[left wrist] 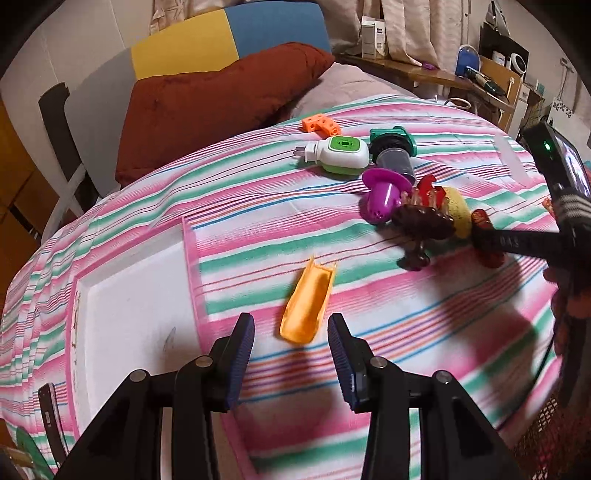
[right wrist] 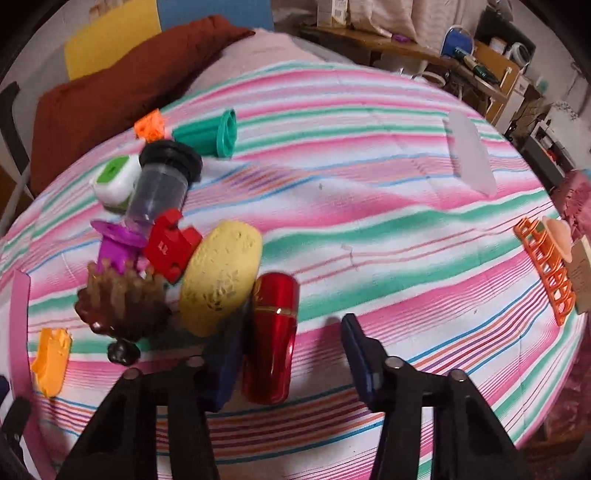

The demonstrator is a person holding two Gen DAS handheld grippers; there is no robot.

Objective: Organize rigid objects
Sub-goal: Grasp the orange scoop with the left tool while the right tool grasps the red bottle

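Both grippers spread, nothing held, over striped bedspread [right wrist: 369, 192].
Left gripper [left wrist: 291, 334]: fingers apart, orange scoop-shaped piece [left wrist: 307, 303] lying between tips. Right gripper [right wrist: 291, 354]: fingers apart, red metallic cylinder [right wrist: 272, 336] lying against left finger; yellow oval [right wrist: 221, 275] and brown brush [right wrist: 123, 306] just beyond, clustered.

Right tongs [right wrist: 295, 354] spread wide, red tube [right wrist: 271, 338] between them against the left finger, yellow sponge [right wrist: 219, 277] just above.

— What's around you?
— A striped bedspread [left wrist: 258, 206], a rust-red pillow [left wrist: 207, 107] far left against the yellow-and-blue headboard [left wrist: 229, 37].
— And far right?
— Your cluttered wooden shelf [left wrist: 424, 72], curtains [left wrist: 406, 26] behind.
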